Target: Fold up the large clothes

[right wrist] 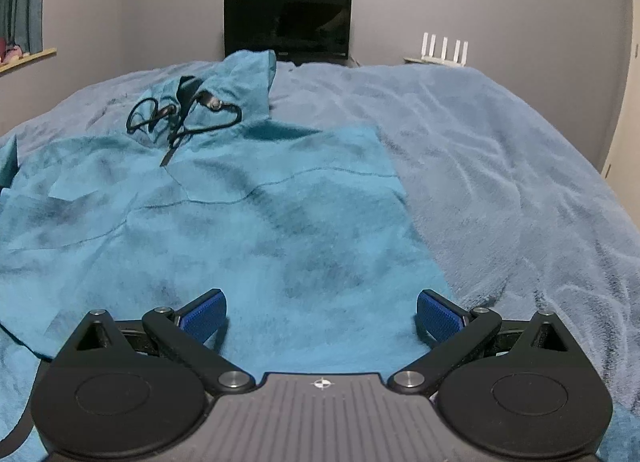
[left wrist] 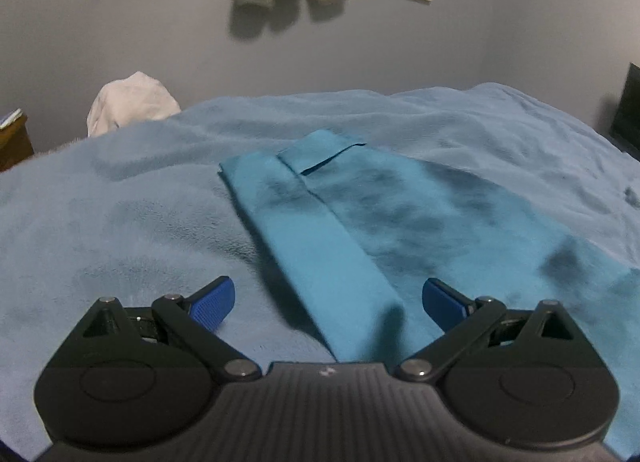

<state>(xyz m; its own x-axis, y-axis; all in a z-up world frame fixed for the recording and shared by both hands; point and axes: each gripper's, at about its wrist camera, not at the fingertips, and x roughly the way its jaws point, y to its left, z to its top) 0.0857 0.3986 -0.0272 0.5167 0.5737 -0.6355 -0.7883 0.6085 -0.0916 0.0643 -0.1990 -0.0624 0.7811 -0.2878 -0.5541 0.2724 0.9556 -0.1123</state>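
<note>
While both grippers hang wide, empty, teal hoodie [right wrist: 248, 222] lies soft, limp on blanket [right wrist: 500, 182]; left gripper [left wrist: 328, 298] best pinches folded sleeve [left wrist: 316, 254] edge; right gripper [right wrist: 322, 314] hem.

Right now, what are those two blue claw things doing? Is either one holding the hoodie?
Left gripper: open, holding nothing; a folded sleeve lies between its fingers.
Right gripper: open, holding nothing, over the teal hoodie.

Bed covered by a rumpled pale-blue plush blanket [right wrist: 500, 182], teal hooded sweatshirt [right wrist: 248, 222] spread flat on its near left part — hood and black drawcord [right wrist: 184, 110] at the far end, one sleeve [left wrist: 320, 254] folded over the body.
</note>
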